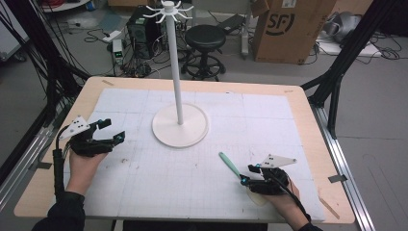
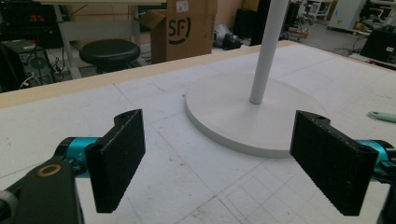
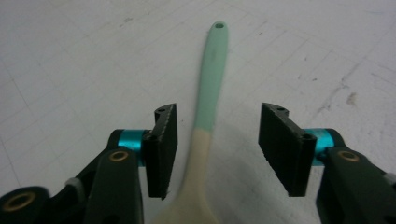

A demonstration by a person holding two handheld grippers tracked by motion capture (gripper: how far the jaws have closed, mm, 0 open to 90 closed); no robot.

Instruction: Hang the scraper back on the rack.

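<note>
A spoon-like utensil [image 1: 230, 165] with a mint-green handle and a cream lower part lies flat on the white mat near the front right. In the right gripper view the utensil [image 3: 210, 79] runs away from me, its holed tip farthest off. My right gripper [image 1: 246, 174] sits low over it. Its jaws stand on either side of the handle where mint meets cream, with gaps on both sides, so my right gripper [image 3: 218, 126] is open. My left gripper [image 1: 113, 130] hovers at the table's left, wide open and empty, facing the stand [image 2: 224, 112].
A white stand with a round base [image 1: 180, 126] and a tall pole [image 1: 175, 62] topped by hooks occupies the middle of the mat. The wooden table edge [image 1: 308, 110] frames the mat. A stool [image 1: 206, 37], a cardboard box [image 1: 288, 29] and cables are on the floor behind.
</note>
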